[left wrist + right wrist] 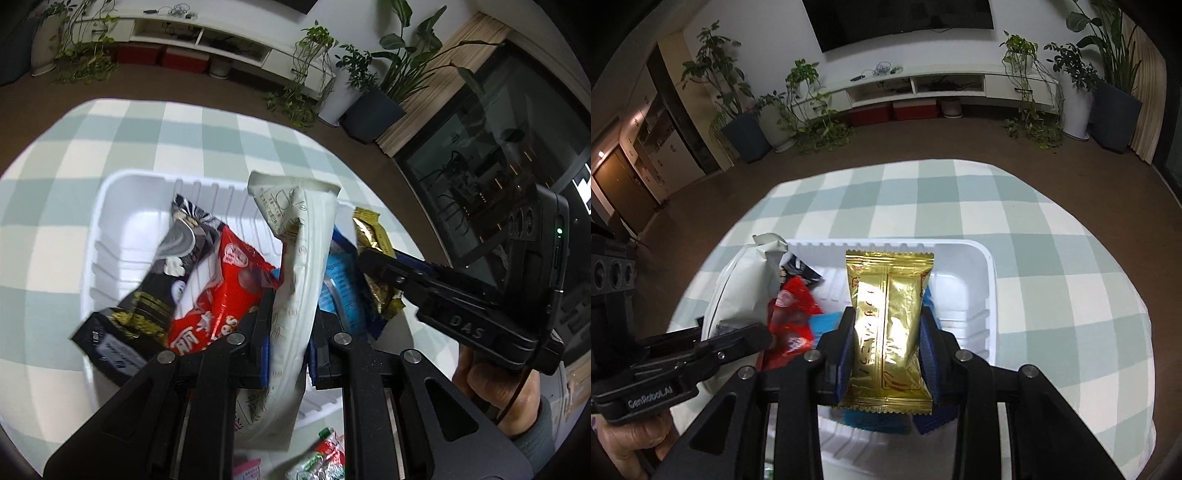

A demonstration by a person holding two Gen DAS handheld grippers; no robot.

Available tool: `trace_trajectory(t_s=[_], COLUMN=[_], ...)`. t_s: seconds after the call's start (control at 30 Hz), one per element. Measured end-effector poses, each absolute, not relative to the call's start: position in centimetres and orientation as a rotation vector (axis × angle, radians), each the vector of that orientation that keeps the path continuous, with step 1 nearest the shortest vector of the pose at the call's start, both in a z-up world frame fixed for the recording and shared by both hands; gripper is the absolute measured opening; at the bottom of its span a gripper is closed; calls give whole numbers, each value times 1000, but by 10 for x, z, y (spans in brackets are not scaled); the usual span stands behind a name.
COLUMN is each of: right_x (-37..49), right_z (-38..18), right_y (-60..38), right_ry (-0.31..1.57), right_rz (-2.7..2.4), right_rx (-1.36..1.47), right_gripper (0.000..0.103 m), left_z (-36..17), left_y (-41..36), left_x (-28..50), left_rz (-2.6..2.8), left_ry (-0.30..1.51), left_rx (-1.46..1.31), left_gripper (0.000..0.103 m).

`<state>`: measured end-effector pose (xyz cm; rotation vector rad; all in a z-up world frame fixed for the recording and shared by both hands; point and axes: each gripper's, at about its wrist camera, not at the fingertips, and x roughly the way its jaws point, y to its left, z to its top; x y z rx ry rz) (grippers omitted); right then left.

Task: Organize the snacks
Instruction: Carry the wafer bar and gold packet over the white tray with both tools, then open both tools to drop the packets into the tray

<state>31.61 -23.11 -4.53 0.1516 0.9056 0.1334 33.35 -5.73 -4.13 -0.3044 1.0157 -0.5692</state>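
Observation:
My left gripper [288,325] is shut on a long white snack packet [295,266], held above a white plastic tray [122,206]. In the tray lie a red packet [218,295], a black patterned packet [177,258] and a blue packet [343,288]. My right gripper [888,332] is shut on a gold foil packet [890,317], over the same tray [975,295]. In the left wrist view that gold packet [373,254] and the right gripper [373,264] hang at the tray's right side. The right wrist view has the white packet [742,288] and left gripper [738,341] on the left.
The tray rests on a table with a green-and-white checked cloth [1052,258]. A green-and-red wrapper [321,458] lies on the cloth near the tray's front edge. Potted plants [735,110], a low white TV shelf [923,85] and brown floor lie beyond the table.

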Motion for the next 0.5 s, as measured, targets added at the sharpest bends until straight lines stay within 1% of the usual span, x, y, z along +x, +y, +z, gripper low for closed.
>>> trace_trajectory(t_s=[0.2, 0.5], right_x=[325, 328], right_z=[-68, -77], right_y=[-227, -218], right_ry=[947, 912], right_rz=[108, 90], right_rx=[98, 21], right_gripper=[35, 36], left_z=[-66, -80], left_y=[-66, -76], left_x=[348, 364], left_rz=[-555, -533], left_ry=[1043, 1040], left_rx=[-346, -325], left_gripper=[13, 13])
